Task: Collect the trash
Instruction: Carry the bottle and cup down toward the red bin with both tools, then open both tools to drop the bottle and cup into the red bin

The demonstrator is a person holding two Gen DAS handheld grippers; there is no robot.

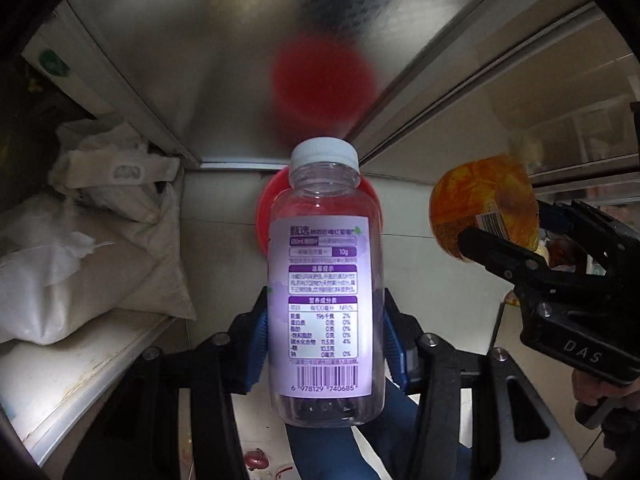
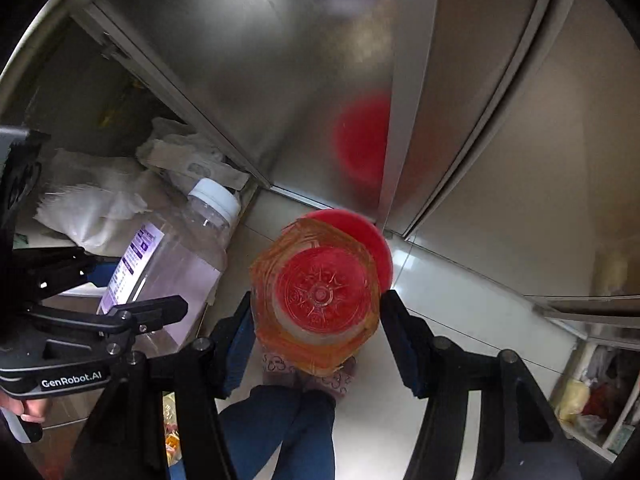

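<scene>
Left wrist view reads left tongs point(image 1: 324, 340) pinching clear bottle's point(image 1: 324, 280) label; right tongs point(image 2: 316, 320) pinching orange bottle point(image 2: 316, 292).

White sacks point(image 1: 80, 264) beside steel cabinet doors point(image 1: 224, 60), pale tiled floor point(image 2: 460, 312).

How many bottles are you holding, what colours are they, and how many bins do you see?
Clear bottle with purple label and white cap, held in the left gripper: 1
Orange bottle, held in the right gripper: 1
Red bin on the floor below: 1
Total: 2 bottles and 1 bin, 3 things.
</scene>
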